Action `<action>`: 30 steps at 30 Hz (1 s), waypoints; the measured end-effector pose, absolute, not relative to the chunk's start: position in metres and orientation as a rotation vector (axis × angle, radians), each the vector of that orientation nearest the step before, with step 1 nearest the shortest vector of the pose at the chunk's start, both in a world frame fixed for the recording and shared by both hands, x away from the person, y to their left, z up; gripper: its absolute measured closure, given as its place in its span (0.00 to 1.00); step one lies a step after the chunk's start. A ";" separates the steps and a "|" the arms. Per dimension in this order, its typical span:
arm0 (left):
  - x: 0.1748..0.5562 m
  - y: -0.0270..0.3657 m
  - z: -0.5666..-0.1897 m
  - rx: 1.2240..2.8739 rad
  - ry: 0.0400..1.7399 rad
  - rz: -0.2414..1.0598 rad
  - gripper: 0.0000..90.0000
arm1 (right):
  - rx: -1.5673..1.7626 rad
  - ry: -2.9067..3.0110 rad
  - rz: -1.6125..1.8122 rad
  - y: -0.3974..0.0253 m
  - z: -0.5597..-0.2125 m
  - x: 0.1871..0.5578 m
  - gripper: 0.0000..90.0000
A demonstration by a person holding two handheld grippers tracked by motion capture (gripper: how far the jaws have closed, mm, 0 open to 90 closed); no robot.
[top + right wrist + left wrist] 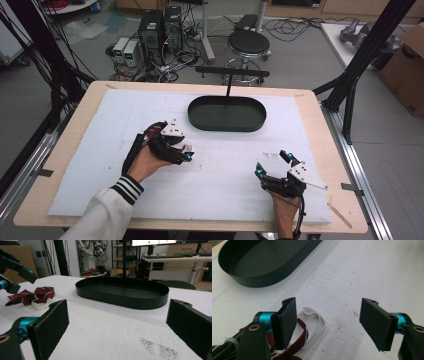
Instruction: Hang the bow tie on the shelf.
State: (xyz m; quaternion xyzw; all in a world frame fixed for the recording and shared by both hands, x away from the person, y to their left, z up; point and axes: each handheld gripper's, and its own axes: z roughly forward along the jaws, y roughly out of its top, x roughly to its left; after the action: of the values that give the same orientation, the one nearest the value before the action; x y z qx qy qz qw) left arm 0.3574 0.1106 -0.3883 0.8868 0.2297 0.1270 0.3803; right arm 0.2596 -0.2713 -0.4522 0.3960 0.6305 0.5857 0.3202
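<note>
A dark red striped bow tie (31,296) with a white strap (314,323) lies crumpled on the white worktop (225,165), just beside and under the left gripper (327,322)'s near jaw, its long axis roughly across the jaws. Both left and right gripper (117,325) jaws stand wide apart, empty. Beyond them sits an oval black tray (227,122).

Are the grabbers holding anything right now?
No. Both are open and hold nothing. The left gripper hangs over a red striped bow tie on the table, its fingers apart, not squeezing it.
</note>
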 end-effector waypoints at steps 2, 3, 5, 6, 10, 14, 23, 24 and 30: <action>0.359 0.107 -0.391 2.280 0.600 0.303 0.37 | 1.045 1.657 1.541 -0.271 -0.452 0.259 0.04; 0.361 0.105 -0.393 2.302 0.609 0.290 0.38 | 1.042 1.656 1.538 -0.271 -0.452 0.260 0.04; 0.362 0.103 -0.394 2.318 0.615 0.283 0.39 | 1.042 1.656 1.539 -0.271 -0.452 0.260 0.04; 0.364 0.102 -0.395 2.326 0.615 0.282 0.40 | 1.037 1.654 1.539 -0.272 -0.452 0.260 0.04; 0.368 0.099 -0.399 2.360 0.628 0.265 0.42 | 1.045 1.650 1.541 -0.272 -0.452 0.260 0.04; 0.372 0.096 -0.404 2.396 0.645 0.265 0.44 | 1.047 1.648 1.547 -0.272 -0.452 0.259 0.04; 0.377 0.095 -0.410 2.413 0.668 0.232 0.47 | 1.043 1.643 1.548 -0.273 -0.452 0.260 0.04; 0.377 0.095 -0.410 2.416 0.665 0.233 0.48 | 1.043 1.642 1.547 -0.273 -0.452 0.260 0.04; 0.378 0.092 -0.411 2.438 0.671 0.223 0.50 | 1.048 1.639 1.550 -0.272 -0.452 0.259 0.04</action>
State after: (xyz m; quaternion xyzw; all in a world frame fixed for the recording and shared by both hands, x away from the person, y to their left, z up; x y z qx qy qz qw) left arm 0.3777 0.0923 -0.4112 0.9170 0.2525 0.0838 0.2971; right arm 0.2594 -0.2724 -0.4525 0.3990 0.6241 0.5900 0.3213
